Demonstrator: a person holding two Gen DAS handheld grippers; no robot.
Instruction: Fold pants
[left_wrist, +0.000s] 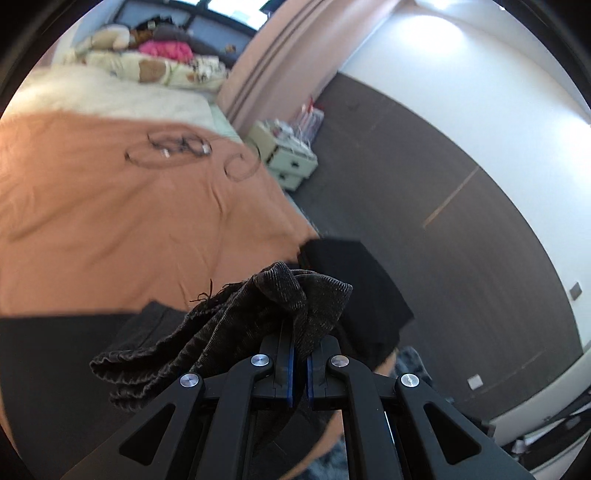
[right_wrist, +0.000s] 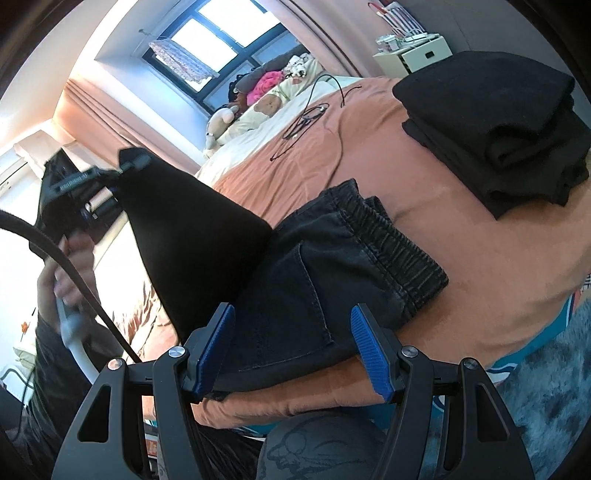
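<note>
Dark washed-denim pants (right_wrist: 332, 266) lie on the orange bedsheet (right_wrist: 498, 266), elastic waistband (right_wrist: 395, 240) toward the right. My left gripper (left_wrist: 299, 350) is shut on a bunched, frayed end of the pants (left_wrist: 266, 302). In the right wrist view it (right_wrist: 127, 164) is up at the left, and the pant leg (right_wrist: 192, 240) slopes from it down to the rest of the pants. My right gripper (right_wrist: 295, 336) stands open low over the pocket area. Its blue pads (right_wrist: 218, 343) sit either side of the cloth without pressing it.
A stack of folded black clothes (right_wrist: 498, 122) sits on the bed at the right, also seen as the black stack (left_wrist: 354, 280) near the bed's edge. Thin cables (right_wrist: 306, 114) lie farther up the sheet. Pillows and toys (right_wrist: 266, 96) crowd the headboard, beside a white nightstand (left_wrist: 291, 155).
</note>
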